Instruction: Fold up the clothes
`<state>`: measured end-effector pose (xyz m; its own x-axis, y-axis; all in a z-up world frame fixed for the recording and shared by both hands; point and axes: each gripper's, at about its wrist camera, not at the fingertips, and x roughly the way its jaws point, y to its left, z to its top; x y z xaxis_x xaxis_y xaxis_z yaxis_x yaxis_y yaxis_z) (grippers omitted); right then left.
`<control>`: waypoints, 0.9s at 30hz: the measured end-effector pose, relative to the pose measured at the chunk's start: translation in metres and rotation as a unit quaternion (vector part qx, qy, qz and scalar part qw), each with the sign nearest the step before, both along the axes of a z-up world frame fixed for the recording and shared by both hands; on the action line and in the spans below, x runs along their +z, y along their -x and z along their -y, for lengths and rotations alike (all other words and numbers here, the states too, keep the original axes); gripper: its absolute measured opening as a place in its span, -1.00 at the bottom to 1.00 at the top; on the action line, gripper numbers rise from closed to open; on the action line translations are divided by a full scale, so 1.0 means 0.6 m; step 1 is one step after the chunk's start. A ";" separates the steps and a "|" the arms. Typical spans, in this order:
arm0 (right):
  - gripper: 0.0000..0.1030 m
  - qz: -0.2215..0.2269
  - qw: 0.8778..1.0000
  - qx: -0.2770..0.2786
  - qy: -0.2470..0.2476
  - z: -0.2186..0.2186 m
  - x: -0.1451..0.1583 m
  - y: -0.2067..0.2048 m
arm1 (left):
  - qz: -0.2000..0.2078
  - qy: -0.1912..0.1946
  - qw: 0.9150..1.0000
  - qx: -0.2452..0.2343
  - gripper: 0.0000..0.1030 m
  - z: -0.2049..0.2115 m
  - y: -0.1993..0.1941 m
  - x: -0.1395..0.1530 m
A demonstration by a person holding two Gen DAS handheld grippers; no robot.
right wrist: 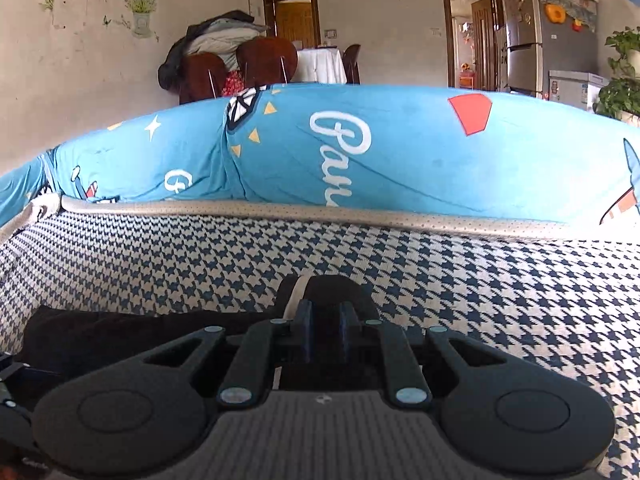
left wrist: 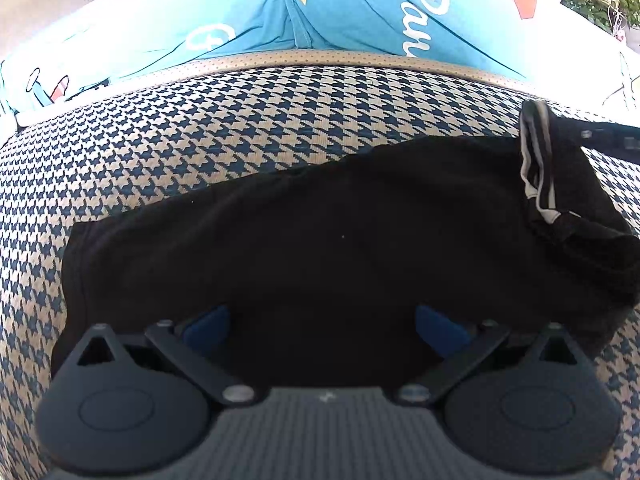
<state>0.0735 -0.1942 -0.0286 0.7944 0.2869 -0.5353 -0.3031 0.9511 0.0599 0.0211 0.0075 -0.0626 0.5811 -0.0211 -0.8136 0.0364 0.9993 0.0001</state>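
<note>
One black garment (left wrist: 320, 232) is lying on the houndstooth cushion (left wrist: 200, 140); right tongs (right wrist: 325, 316) are pinching its striped end, left tongs (left wrist: 322, 326) are gaping empty. Thin grip risks slipping.

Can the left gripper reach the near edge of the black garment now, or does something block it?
Probably yes. The left gripper is open, right at the black garment on the houndstooth cushion, and nothing lies between them.
</note>
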 end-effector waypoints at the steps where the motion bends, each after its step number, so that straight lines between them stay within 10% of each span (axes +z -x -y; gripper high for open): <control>1: -0.72 -0.006 1.000 0.001 0.000 -0.003 -0.006 -0.007 | 0.000 0.000 1.000 0.000 1.00 0.000 0.000 0.000; 11: -0.70 -0.051 0.999 0.008 -0.004 -0.028 -0.049 -0.036 | -0.001 0.001 1.000 0.000 1.00 0.002 -0.004 -0.002; 27: -0.70 -0.040 0.995 -0.068 -0.055 0.037 0.047 0.062 | 0.006 0.001 1.000 0.004 1.00 0.004 0.002 -0.004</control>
<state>0.0364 -0.2165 -0.0002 0.7854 0.2402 -0.5705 -0.1628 0.9694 0.1840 0.0198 0.0053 -0.0649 0.5904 -0.0172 -0.8069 0.0277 0.9996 -0.0011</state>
